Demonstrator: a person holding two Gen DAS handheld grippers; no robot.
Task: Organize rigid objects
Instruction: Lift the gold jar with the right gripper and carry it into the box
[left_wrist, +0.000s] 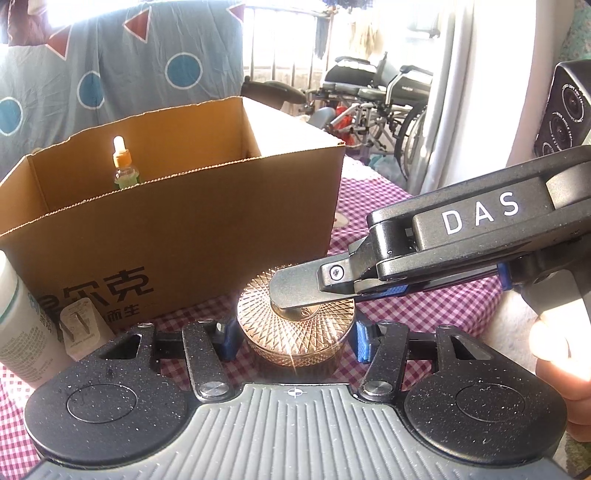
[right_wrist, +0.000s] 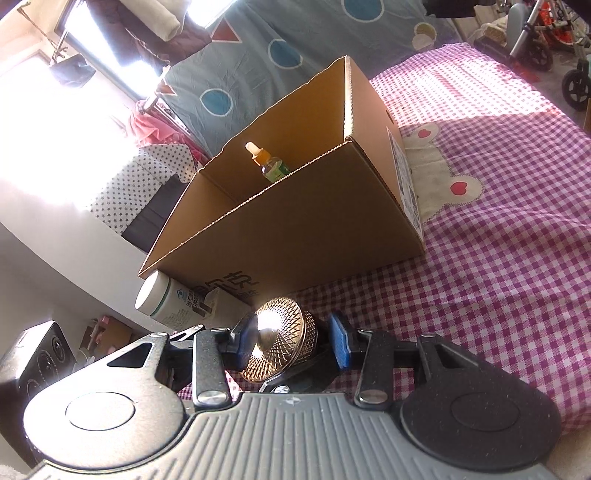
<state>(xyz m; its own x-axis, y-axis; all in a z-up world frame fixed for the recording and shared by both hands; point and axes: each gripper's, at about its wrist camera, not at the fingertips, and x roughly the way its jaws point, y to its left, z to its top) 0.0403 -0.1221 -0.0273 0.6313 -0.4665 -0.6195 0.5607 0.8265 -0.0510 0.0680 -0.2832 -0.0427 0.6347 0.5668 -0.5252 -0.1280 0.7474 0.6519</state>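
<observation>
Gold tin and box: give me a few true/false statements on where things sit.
1. The dropper bottle stands inside the cardboard box. True.
2. The gold tin is already in the box. False: it is in front of the box, between the pads of the left gripper.
3. The white bottle is outside the box, by its front corner. True.
4. The cloth under everything is plain blue. False: it is purple-and-white checked.
</observation>
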